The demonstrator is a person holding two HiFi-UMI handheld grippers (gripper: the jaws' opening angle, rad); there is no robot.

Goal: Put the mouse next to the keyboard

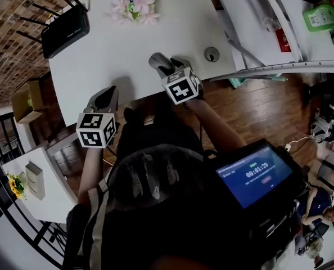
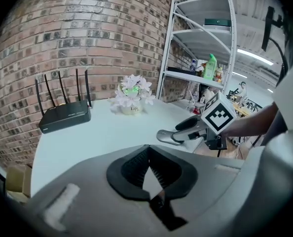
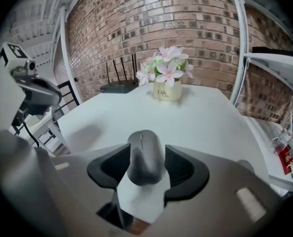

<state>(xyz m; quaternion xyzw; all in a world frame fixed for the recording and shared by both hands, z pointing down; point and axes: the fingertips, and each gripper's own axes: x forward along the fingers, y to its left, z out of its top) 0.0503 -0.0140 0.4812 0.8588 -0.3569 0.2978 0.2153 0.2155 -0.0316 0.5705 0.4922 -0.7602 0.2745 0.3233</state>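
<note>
A dark grey mouse (image 3: 145,159) sits between the jaws of my right gripper (image 3: 145,152), which is shut on it just above the white table (image 3: 210,122). In the head view the same mouse (image 1: 158,62) pokes out ahead of the right gripper (image 1: 166,66), over the table's near edge. My left gripper (image 1: 104,98) hovers at the table's near left edge, its pads (image 2: 136,164) meeting at the tips with nothing between them. No keyboard shows in any view.
A black router (image 1: 64,31) with antennas stands at the table's far left. A pot of pink flowers (image 1: 134,1) is at the far middle. A round cable grommet (image 1: 212,54) lies right of the right gripper. White shelving (image 1: 279,16) stands to the right.
</note>
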